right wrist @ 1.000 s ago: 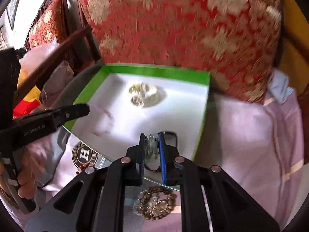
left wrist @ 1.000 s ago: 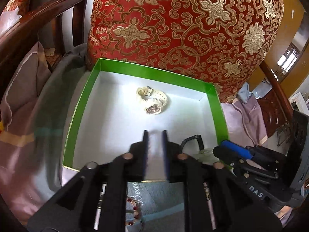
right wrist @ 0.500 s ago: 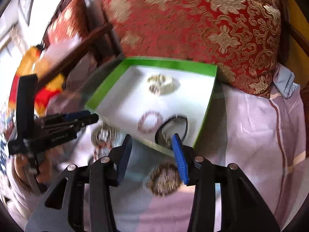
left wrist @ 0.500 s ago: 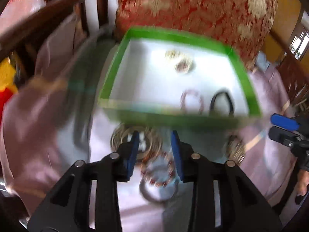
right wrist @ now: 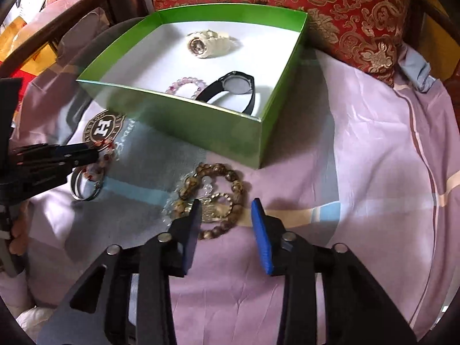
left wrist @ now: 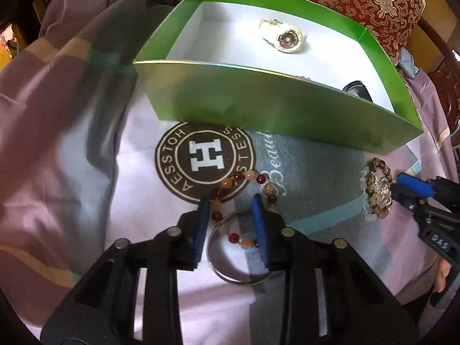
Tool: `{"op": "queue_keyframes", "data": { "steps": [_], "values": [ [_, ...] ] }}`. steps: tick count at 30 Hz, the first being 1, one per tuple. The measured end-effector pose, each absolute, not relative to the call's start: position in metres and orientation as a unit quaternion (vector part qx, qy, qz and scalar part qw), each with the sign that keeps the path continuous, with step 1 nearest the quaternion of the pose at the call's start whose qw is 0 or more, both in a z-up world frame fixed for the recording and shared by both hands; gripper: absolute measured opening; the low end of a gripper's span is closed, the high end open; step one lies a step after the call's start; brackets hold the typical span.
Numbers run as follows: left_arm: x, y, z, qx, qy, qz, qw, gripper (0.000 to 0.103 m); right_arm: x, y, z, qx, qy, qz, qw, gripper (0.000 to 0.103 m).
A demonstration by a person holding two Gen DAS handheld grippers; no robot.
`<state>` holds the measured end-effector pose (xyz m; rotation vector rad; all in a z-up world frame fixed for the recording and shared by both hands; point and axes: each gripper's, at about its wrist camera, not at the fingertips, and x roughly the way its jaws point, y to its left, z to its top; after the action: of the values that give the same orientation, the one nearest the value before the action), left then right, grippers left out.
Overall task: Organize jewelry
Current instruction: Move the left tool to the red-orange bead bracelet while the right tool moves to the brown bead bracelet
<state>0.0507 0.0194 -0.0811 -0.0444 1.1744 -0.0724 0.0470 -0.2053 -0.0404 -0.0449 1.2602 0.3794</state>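
Change, left gripper (left wrist: pixel 231 204): a second ago it sat over the green box (left wrist: pixel 258 106) with fingers almost together; it now hangs outside the box's near wall, lower centre of the left view, fingers spread and holding nothing.
Change, right gripper (right wrist: pixel 225 208): a second ago it pinched the black watch (right wrist: pixel 235 87) at the box's near edge; the watch now lies inside, and the fingers are spread wide and empty.
Change, box: the pink bead bracelet (right wrist: pixel 185 84) is new inside since a second ago.
Count in box: three pieces, namely one cream watch (right wrist: pixel 205 43) upper centre, one pink bead bracelet and one black watch at the near wall.
Count on the cloth (right wrist: pixel 359 172): three pieces.
Red bead bracelet (left wrist: pixel 244 198): one, between the left fingers, overlapping the silver bangle (left wrist: pixel 233 273).
Silver bangle: one, lower centre of the left view.
Brown bead bracelet (right wrist: pixel 218 195): one, centre of the right view, partly between the right fingers.
Round logo (left wrist: pixel 205 161): one, printed on the cloth before the box.
Red cushion (right wrist: pixel 287 5): one, behind the box, top of frame.
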Motion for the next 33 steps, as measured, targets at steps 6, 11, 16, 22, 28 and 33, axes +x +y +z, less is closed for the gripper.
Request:
{"op": "queue_keyframes", "data": {
  "steps": [6, 11, 16, 22, 28, 33],
  "values": [
    [0.052, 0.010, -0.085, -0.024, 0.554, -0.042, 0.831, 0.029, 0.049, -0.197, -0.054, -0.029, 0.594, 0.182, 0.783, 0.020],
    [0.046, 0.010, -0.078, -0.027, 0.549, -0.045, 0.834, 0.007, 0.049, -0.199, -0.050, -0.012, 0.595, 0.197, 0.779, 0.004],
    [0.041, 0.007, -0.066, -0.030, 0.535, -0.057, 0.842, 0.007, 0.050, -0.211, -0.034, 0.003, 0.580, 0.195, 0.791, 0.003],
    [0.041, 0.004, -0.061, -0.027, 0.531, -0.061, 0.845, 0.007, 0.047, -0.218, -0.022, 0.022, 0.568, 0.208, 0.796, 0.003],
    [0.042, 0.003, -0.067, -0.029, 0.534, -0.061, 0.843, 0.007, 0.044, -0.200, -0.031, 0.013, 0.575, 0.226, 0.786, 0.037],
    [0.042, 0.006, -0.067, -0.033, 0.534, -0.060, 0.843, 0.007, 0.041, -0.190, -0.045, -0.002, 0.589, 0.229, 0.775, 0.028]
  ]
}}
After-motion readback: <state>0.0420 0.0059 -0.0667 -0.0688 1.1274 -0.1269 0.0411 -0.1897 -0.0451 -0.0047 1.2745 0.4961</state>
